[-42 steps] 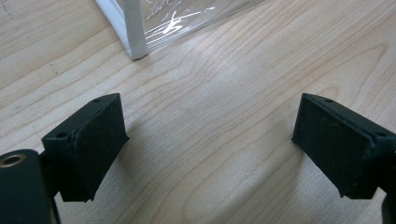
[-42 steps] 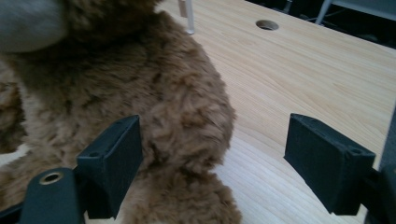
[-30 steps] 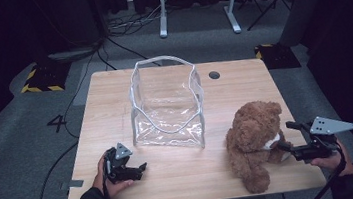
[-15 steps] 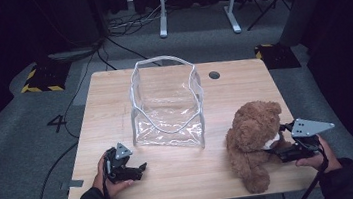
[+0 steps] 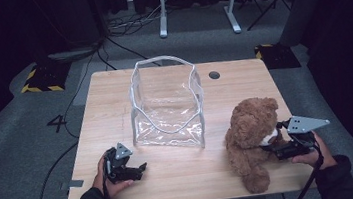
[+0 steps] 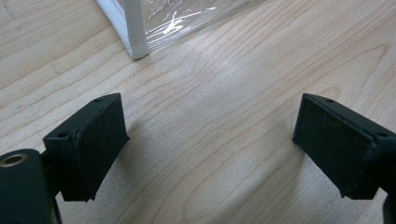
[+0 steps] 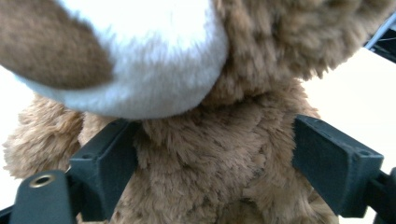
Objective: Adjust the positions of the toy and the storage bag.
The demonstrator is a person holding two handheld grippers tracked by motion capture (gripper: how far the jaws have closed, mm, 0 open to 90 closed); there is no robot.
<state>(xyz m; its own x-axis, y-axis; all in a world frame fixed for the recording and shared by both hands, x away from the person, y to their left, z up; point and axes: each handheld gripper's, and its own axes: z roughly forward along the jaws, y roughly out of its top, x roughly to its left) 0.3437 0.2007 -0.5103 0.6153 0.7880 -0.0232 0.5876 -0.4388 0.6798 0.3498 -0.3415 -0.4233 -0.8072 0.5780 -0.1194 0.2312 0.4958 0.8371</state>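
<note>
**Right gripper closing in on the teddy bear's chest**

The right gripper (image 7: 212,163) is sitting low at the table's near edge, held level by the right hand (image 5: 316,151), its jaws spread wide and flanking the teddy bear (image 7: 224,154) just under the white muzzle, fur brushing the left jaw. The bear is sitting directly ahead of that gripper. The left gripper (image 6: 210,149) is resting in the left hand (image 5: 103,174) on the table (image 6: 224,84), jaws spread apart over bare wood. Farther ahead of it, the clear plastic bag (image 5: 167,103) is standing open, apart from both grippers.
</note>
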